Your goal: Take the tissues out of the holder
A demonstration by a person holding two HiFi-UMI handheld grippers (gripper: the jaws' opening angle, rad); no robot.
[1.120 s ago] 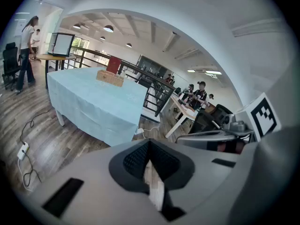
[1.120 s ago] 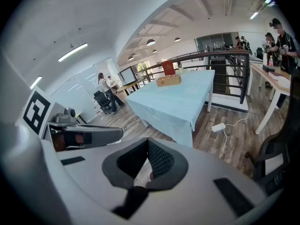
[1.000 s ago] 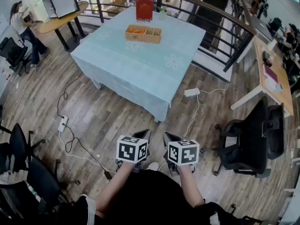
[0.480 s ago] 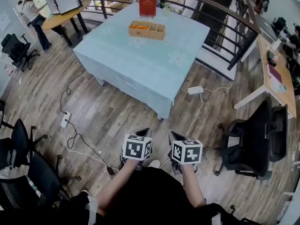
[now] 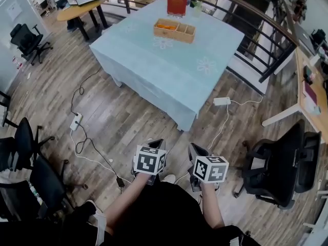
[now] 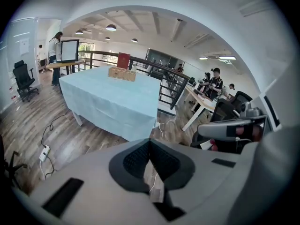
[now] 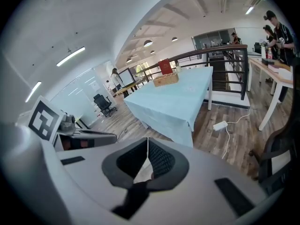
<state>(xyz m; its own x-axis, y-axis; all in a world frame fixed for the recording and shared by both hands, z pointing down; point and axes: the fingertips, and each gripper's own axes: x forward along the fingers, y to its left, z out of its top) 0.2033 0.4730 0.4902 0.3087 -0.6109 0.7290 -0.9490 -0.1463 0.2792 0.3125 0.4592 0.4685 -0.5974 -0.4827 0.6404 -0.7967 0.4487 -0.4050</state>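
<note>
**A:** Where's the holder?

**B:** The wooden holder sits on the far part of the bench, just in front of a red upright box. Something orange lies in its left compartment. The tissues are too small to make out from here.

**A:** And the claws?

**B:** Both are well short of the bench, over the wooden floor on its near side. The left claw is pressed together with nothing in it. The right claw is the same, tips meeting and empty.

**A:** Which step, then?

**B:** The approach, I'd judge, since nothing has been reached yet. The next move calls for closing in on the bench, spreading one claw and lowering it over the holder.

**A:** Anything in the way?

**B:** A white power strip and its cable lie on the floor by the bench's near right corner. It's worth stepping around them.
</note>
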